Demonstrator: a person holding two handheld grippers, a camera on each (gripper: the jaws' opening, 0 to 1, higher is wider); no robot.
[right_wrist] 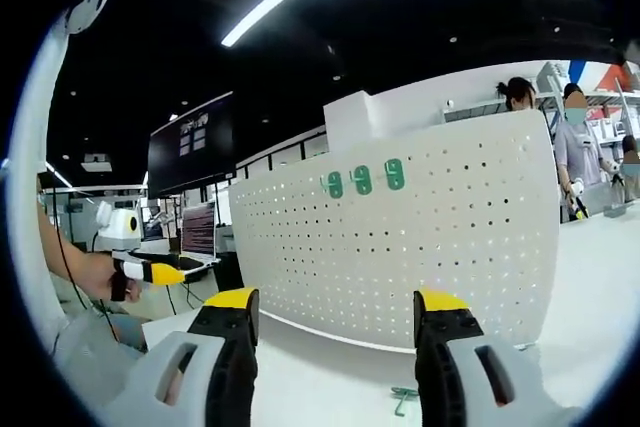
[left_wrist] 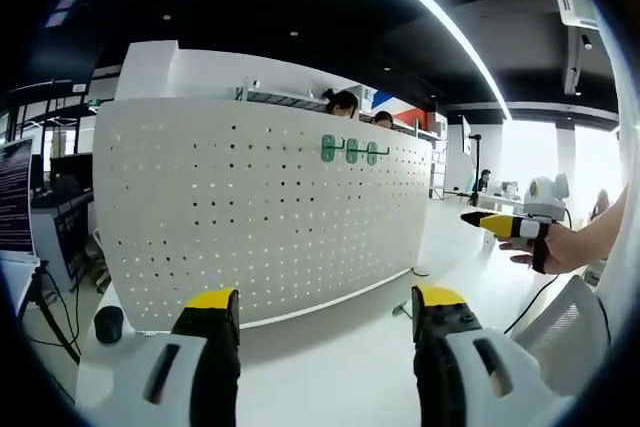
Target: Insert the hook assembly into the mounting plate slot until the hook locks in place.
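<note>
Your left gripper [left_wrist: 325,322] hovers over the white tabletop [left_wrist: 330,367] with its yellow-tipped jaws spread wide and nothing between them. In the left gripper view a small green piece [left_wrist: 400,309], probably a hook, lies on the table just inside the right-hand jaw, though it is too small to make out clearly. A dark computer mouse [left_wrist: 108,324] sits at the table's left edge. Beyond the jaws stands the white pegboard mounting plate [left_wrist: 250,207], upright and dotted with rows of holes, with three green hooks [left_wrist: 350,151] seated side by side near its top edge. To the right, your other hand [left_wrist: 565,245] holds the right gripper out well apart from the board, its yellow tip pointing leftward.

In the right gripper view, your right gripper [right_wrist: 335,322] is likewise released, jaws apart and empty. A green hook [right_wrist: 403,399] lies flat on the table [right_wrist: 330,377] between them, close to the right-hand jaw. The mounting plate [right_wrist: 420,237] stands behind it, the three green hooks [right_wrist: 362,181] in a row high on its face. At far left your left hand [right_wrist: 105,277] carries the left gripper. A dark monitor [right_wrist: 192,145] rises behind the board, and people stand beyond its right end.
</note>
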